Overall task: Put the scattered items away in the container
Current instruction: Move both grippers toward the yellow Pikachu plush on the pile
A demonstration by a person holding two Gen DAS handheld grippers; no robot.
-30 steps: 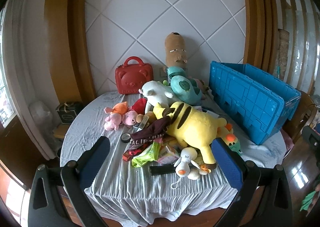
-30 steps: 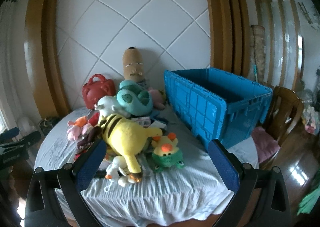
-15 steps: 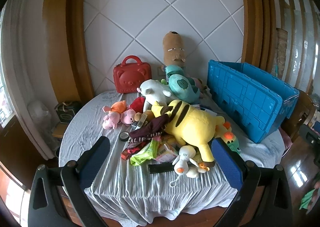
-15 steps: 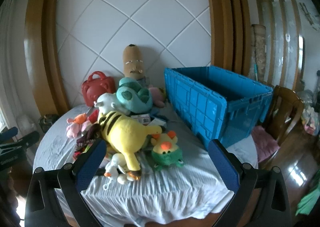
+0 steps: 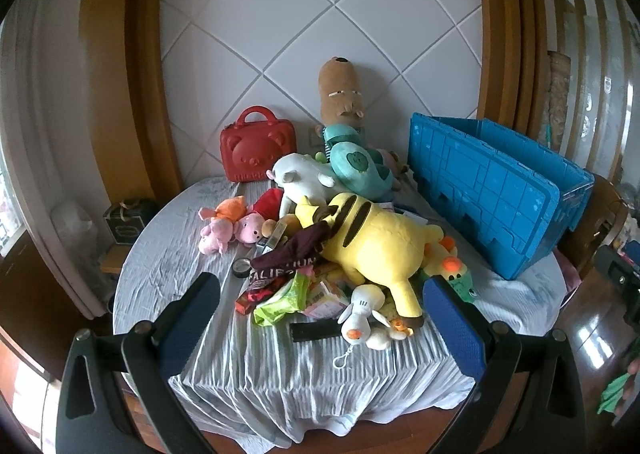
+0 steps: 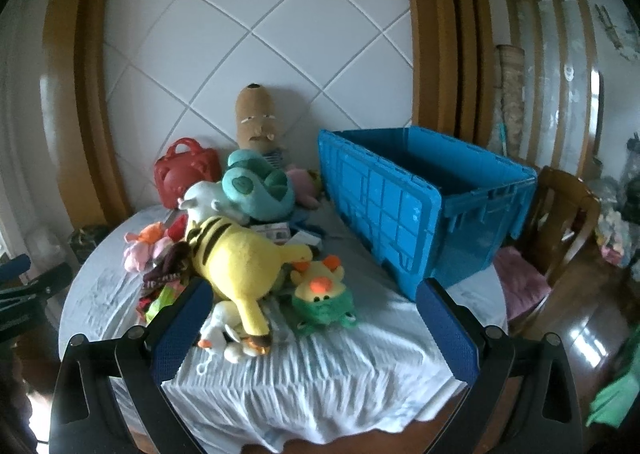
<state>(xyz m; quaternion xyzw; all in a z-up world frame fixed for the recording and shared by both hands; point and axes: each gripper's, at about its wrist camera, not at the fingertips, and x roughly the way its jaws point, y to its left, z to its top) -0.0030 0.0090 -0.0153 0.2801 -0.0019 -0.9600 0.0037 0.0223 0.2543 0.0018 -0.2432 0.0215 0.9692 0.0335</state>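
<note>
Your left gripper [image 5: 320, 318] and right gripper [image 6: 312, 318] are both spread wide and empty, short of the desk [image 6: 320, 370]. Toys [image 5: 372, 242] lie heaped at the left and centre; the crate [image 6: 424, 198] stands at the right.

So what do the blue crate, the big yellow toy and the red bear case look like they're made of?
Blue crate: looks like rigid moulded plastic, given its ribbed panels and slight sheen.
Big yellow toy: soft plush fabric, going by its fuzzy matte surface and the way it slumps.
Red bear case: probably hard plastic, smooth and embossed; it could be faux leather.
</note>
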